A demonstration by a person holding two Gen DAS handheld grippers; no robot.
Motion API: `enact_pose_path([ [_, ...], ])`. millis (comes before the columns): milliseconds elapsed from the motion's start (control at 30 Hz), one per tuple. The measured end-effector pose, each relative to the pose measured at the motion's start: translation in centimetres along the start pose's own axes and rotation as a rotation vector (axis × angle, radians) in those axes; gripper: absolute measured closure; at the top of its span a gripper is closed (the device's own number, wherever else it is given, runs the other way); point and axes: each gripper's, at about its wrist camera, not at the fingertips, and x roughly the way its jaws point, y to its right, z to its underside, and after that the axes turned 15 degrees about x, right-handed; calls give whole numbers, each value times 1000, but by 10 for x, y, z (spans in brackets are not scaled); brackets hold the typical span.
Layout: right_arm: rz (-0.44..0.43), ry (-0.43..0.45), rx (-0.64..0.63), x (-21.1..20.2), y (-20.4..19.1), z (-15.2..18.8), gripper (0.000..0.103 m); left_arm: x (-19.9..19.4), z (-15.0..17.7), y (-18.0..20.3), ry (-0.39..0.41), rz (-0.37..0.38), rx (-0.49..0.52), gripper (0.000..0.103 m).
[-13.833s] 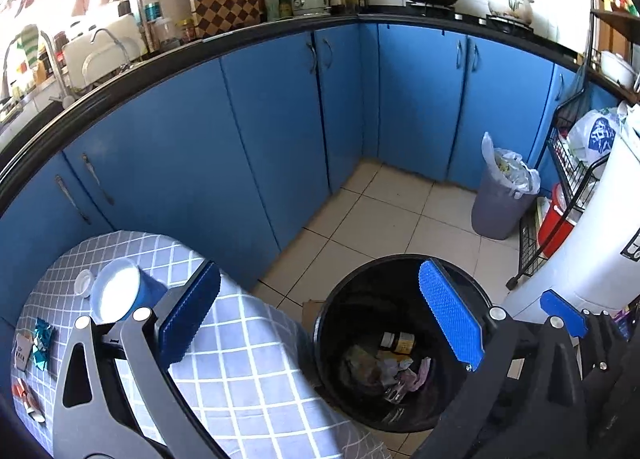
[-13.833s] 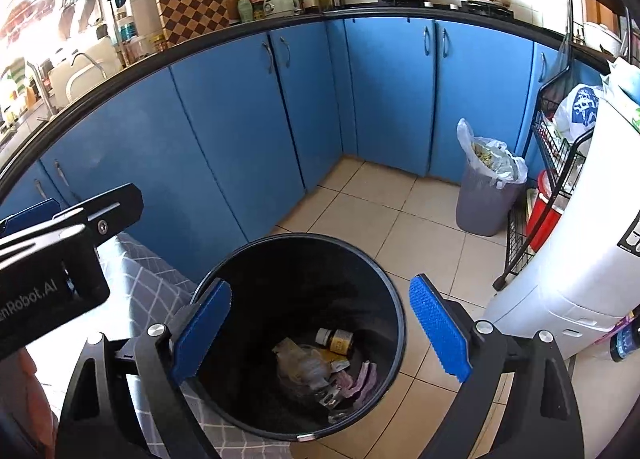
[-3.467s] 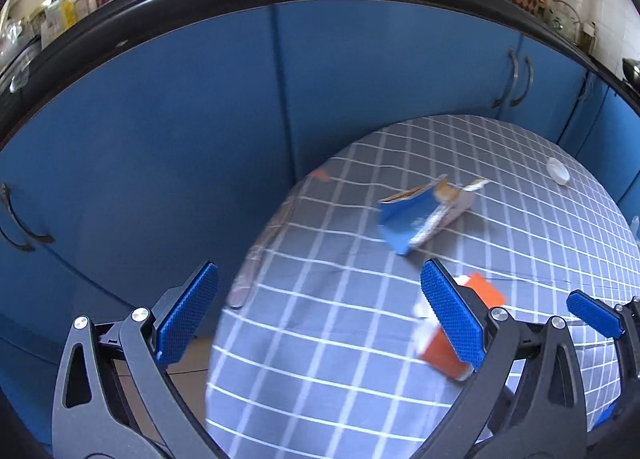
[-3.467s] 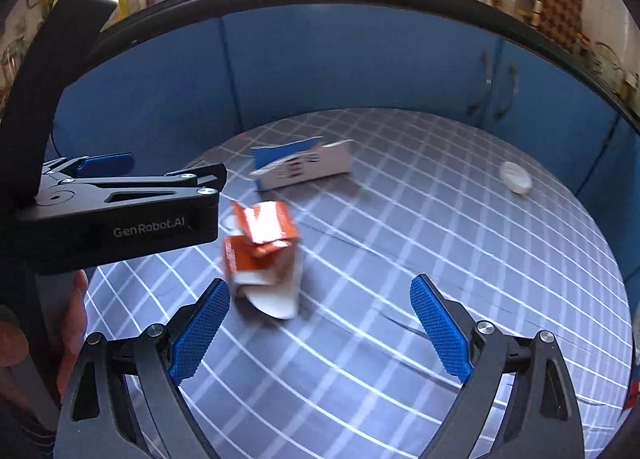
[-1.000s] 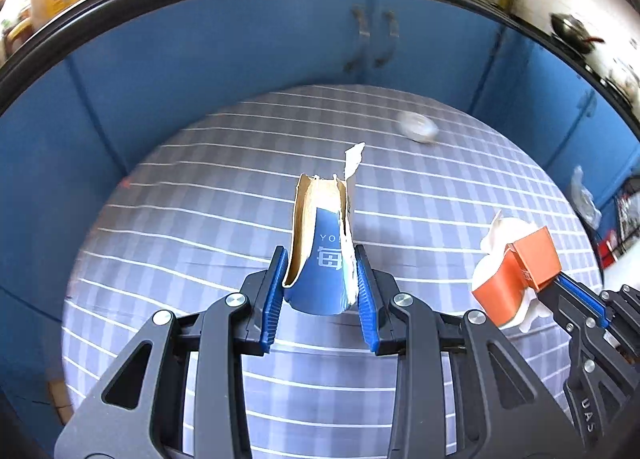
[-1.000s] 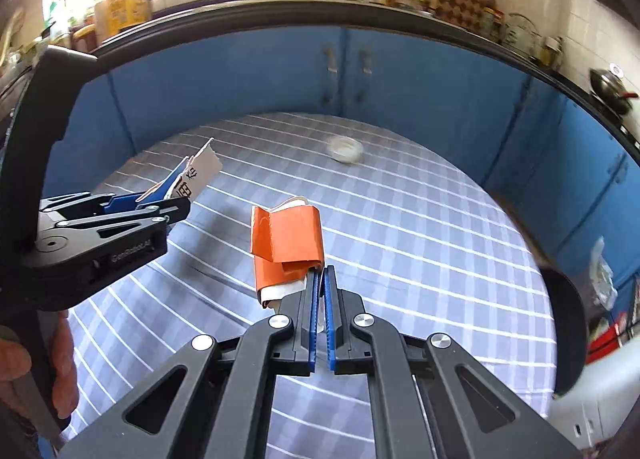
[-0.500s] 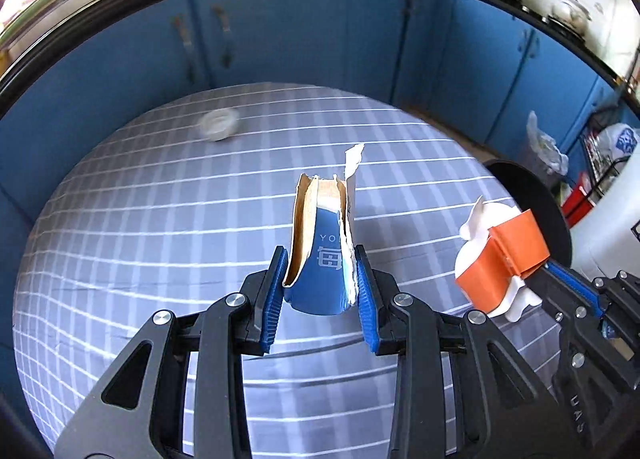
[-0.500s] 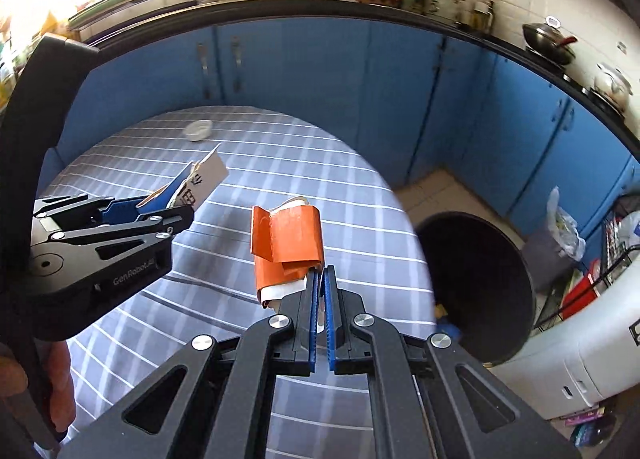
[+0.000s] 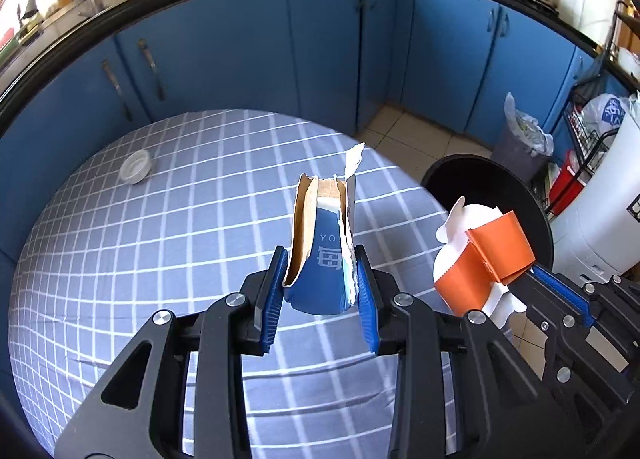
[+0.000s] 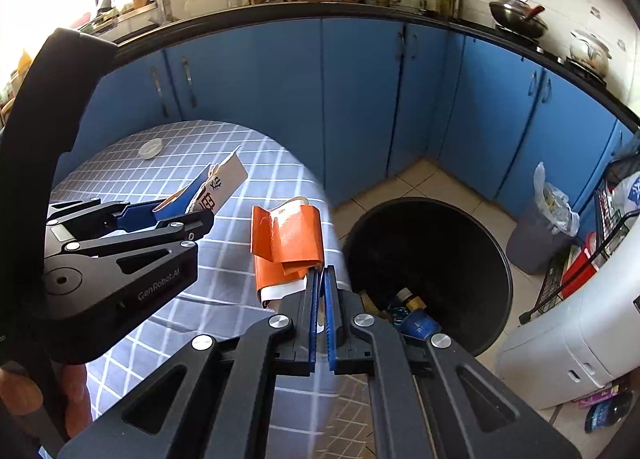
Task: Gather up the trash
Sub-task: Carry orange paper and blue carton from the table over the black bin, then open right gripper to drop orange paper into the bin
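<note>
My left gripper [image 9: 320,283] is shut on a torn blue carton [image 9: 322,243], held upright above the checked tablecloth [image 9: 160,243]. My right gripper [image 10: 320,291] is shut on a crumpled orange and white carton [image 10: 286,247], also seen at the right of the left wrist view [image 9: 480,259]. The black trash bin [image 10: 460,243] stands on the floor just right of the table, with several pieces of trash at its bottom. In the right wrist view the left gripper [image 10: 176,215] and the blue carton [image 10: 218,187] sit to the left.
A white lid [image 9: 136,171] lies on the far left of the table. Blue cabinets [image 10: 360,91] curve behind. A grey bin with a white bag [image 10: 548,219], a wire rack [image 10: 600,243] and a white appliance [image 10: 568,339] crowd the floor at right.
Both grippers have swung across the table toward the black bin, each keeping its carton. The bin has come into view; the white lid has slid leftward.
</note>
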Motion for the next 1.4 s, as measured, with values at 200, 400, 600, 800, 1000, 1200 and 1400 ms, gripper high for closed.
enact_pose_path([
  [200, 10, 19, 49, 2, 22, -11, 99, 12, -18, 21, 16, 28, 29, 69],
  [400, 40, 38, 94, 7, 43, -25, 99, 28, -41, 37, 45, 73, 33, 69],
  [600, 107, 33, 134, 21, 64, -34, 99, 43, -66, 55, 84, 88, 57, 69],
  [800, 168, 20, 179, 33, 85, -37, 99, 61, -85, 60, 94, 149, 17, 69],
  [1000, 196, 8, 220, 45, 98, -42, 99, 66, -85, 70, 94, 199, 51, 69],
  [1200, 207, 2, 250, 56, 103, -43, 99, 61, -86, 70, 107, 253, 63, 69],
  [1400, 221, -7, 284, 64, 105, -42, 99, 68, -85, 77, 68, 261, 89, 69],
])
